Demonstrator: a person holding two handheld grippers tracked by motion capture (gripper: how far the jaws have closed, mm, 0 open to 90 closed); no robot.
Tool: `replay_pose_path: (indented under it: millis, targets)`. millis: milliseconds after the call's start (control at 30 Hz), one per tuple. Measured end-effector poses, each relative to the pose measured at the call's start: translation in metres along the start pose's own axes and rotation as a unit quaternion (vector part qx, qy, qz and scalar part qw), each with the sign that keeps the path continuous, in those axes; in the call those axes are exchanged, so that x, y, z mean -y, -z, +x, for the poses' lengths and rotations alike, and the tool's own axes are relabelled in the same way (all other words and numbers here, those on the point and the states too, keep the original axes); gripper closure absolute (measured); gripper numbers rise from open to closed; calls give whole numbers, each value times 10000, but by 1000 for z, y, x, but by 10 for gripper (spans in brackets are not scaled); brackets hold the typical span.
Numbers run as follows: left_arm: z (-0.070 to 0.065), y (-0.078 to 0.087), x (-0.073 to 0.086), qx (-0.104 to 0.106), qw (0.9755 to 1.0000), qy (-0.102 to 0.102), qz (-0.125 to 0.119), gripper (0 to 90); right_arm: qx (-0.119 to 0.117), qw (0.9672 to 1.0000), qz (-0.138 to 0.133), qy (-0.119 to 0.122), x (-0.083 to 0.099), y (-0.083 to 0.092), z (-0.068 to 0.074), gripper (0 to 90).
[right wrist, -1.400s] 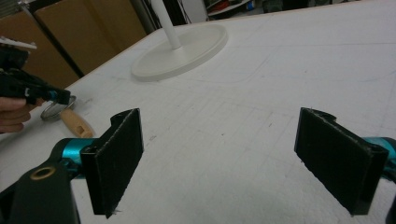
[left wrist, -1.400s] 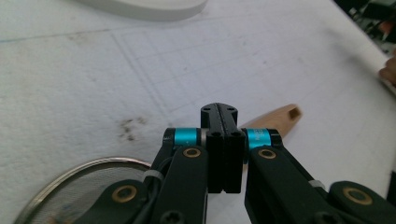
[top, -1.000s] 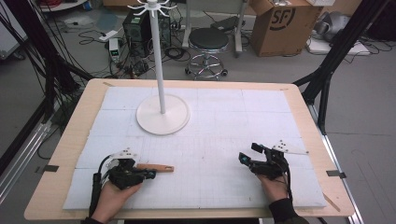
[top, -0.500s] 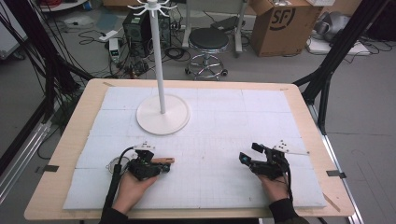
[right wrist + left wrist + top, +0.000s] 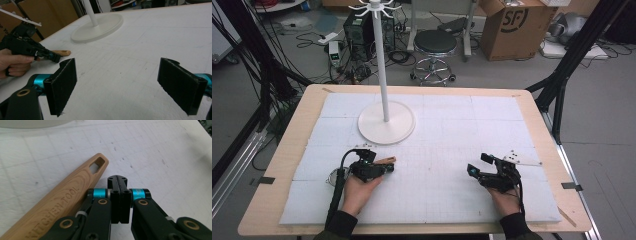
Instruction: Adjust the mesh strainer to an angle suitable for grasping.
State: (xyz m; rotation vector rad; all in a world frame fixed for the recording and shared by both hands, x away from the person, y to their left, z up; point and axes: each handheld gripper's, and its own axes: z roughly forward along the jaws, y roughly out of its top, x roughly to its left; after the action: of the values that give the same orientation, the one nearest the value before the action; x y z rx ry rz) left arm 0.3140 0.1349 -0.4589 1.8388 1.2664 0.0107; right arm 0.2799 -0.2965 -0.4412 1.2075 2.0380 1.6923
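While the left gripper (image 5: 119, 181), jaws clenched on nothing, lies beside the wooden handle (image 5: 63, 198), it should release, straddle it, then clamp; the right gripper (image 5: 125, 87) waits released.

High view looks down; 2 gripper views sit low, sharing the white stand base (image 5: 386, 123).

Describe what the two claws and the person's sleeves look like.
Both the left claw and right claw are black, with teal collars and brass-coloured pivot screws. The right one's pads are flat black rectangles. A black cable trails from the left, and the sleeves are dark.
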Motion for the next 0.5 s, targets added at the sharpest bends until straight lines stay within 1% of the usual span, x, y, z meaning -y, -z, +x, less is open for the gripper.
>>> replay_pose_path:
  millis: [33, 67, 100, 167, 233, 367, 500]
  targets:
    - [2, 0, -2, -49, 10000, 32, -20, 900, 0, 10000, 13, -11, 0, 0, 0, 152]
    - [4, 0, -4, -155, 9999, 23, -51, 900, 1, 10000, 17, -15, 0, 0, 1, 152]
    - [6, -1, -6, -203, 9997, 68, -81, 900, -11, 10000, 20, -5, 0, -1, 1, 152]
    - [11, -1, -9, -155, 9997, 178, -79, 900, -12, 10000, 38, 7, 0, -1, 1, 152]
    - [11, -1, -10, -180, 9997, 158, -72, 900, -23, 10000, 9, 22, 0, 0, 1, 153]
    - [15, 0, -10, -253, 9992, 262, -149, 900, 0, 10000, 11, -9, 0, 0, 0, 152]
    - [16, 0, -11, -251, 9993, 235, -143, 900, -35, 10000, 4, 1, 0, 0, 1, 153]
